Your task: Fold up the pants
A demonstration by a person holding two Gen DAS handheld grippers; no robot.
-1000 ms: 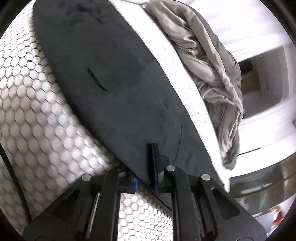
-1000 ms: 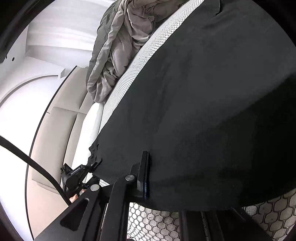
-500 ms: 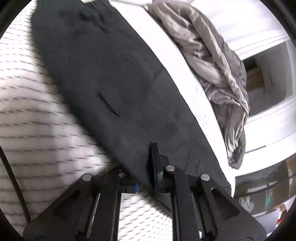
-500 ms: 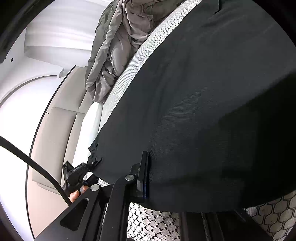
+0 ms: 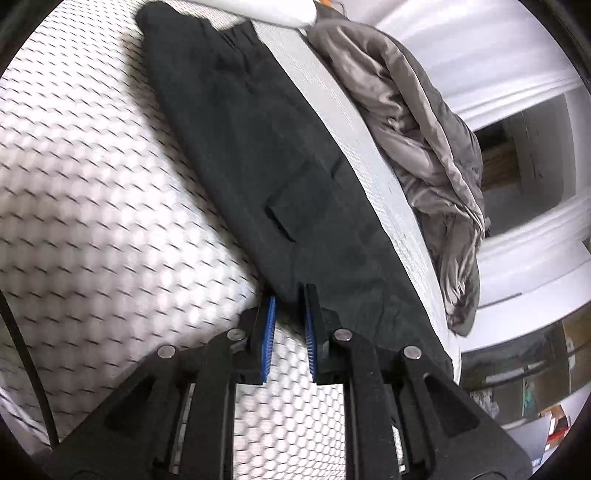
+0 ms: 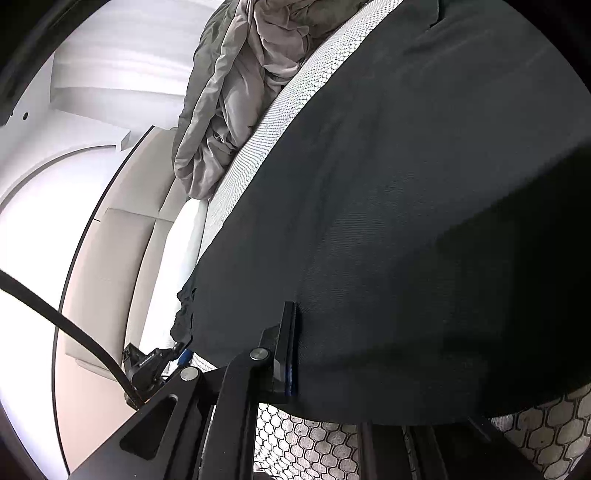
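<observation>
Dark pants (image 5: 280, 155) lie lengthwise on a white hexagon-patterned mattress (image 5: 92, 206); a back pocket slit shows mid-leg. My left gripper (image 5: 290, 295) is open, its blue pads (image 5: 267, 332) apart, with the pants' near edge just at the fingertips. In the right wrist view the pants (image 6: 406, 221) fill most of the frame and drape over my right gripper (image 6: 314, 332); one finger (image 6: 288, 343) presses against the cloth, the other is hidden under it. The left gripper also shows small in the right wrist view (image 6: 155, 363) at the pants' far corner.
A crumpled grey blanket (image 5: 417, 147) lies along the mattress's far side, also in the right wrist view (image 6: 240, 88). A white pillow (image 5: 266, 9) sits at the pants' far end. A beige bed frame (image 6: 110, 266) and white walls lie beyond.
My left gripper has opened and let go of the pants' edge, drawing back so more of the pants shows. The right gripper keeps its hold, nearly still.
</observation>
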